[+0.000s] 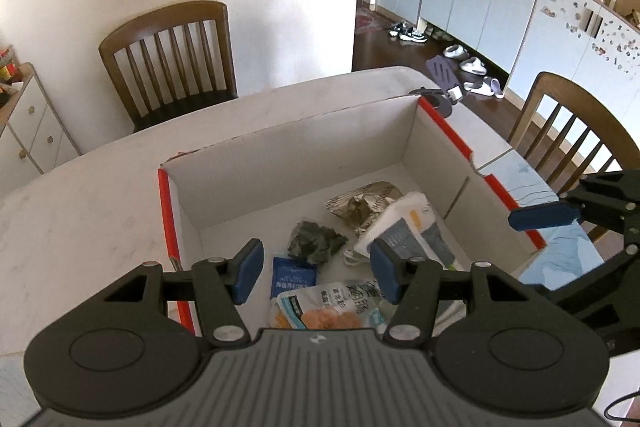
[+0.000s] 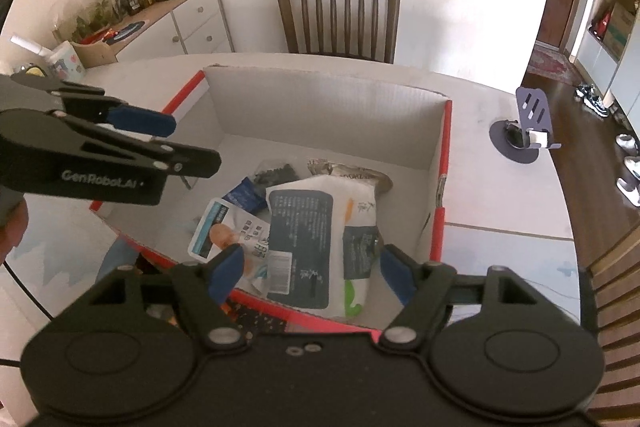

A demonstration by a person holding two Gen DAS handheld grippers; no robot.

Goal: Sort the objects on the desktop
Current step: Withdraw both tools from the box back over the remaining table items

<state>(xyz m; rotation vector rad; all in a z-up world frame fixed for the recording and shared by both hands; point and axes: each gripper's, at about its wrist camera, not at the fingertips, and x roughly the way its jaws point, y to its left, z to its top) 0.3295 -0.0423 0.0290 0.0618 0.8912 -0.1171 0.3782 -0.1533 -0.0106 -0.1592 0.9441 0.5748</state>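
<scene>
Left tongs (image 1: 316,271) held apart and empty above the near-left rim of the open cardboard box (image 1: 280,147), blue pads (image 1: 249,269) spread over the packets inside. Right tongs (image 2: 312,273) likewise apart and gripping nothing, poised over the near edge of the same box, just above the large white-and-grey bag (image 2: 316,239). Directly below and ahead of the left tongs lay a pale blue snack pouch (image 1: 332,307) with orange contents printed on it, touching a small dark blue sachet (image 1: 293,277). Just beyond these sat a dark crumpled packet (image 1: 316,241), and farther in a silvery foil packet (image 1: 360,205), partly under the large bag. All packets rested on the box floor, toward the side nearest both tongs. Beyond the box on the pale desk (image 1: 80,211), off to the right of the tongs, stood a purple phone stand (image 2: 528,123). Past the far desk edge stood a wooden chair (image 2: 338,15).
</scene>
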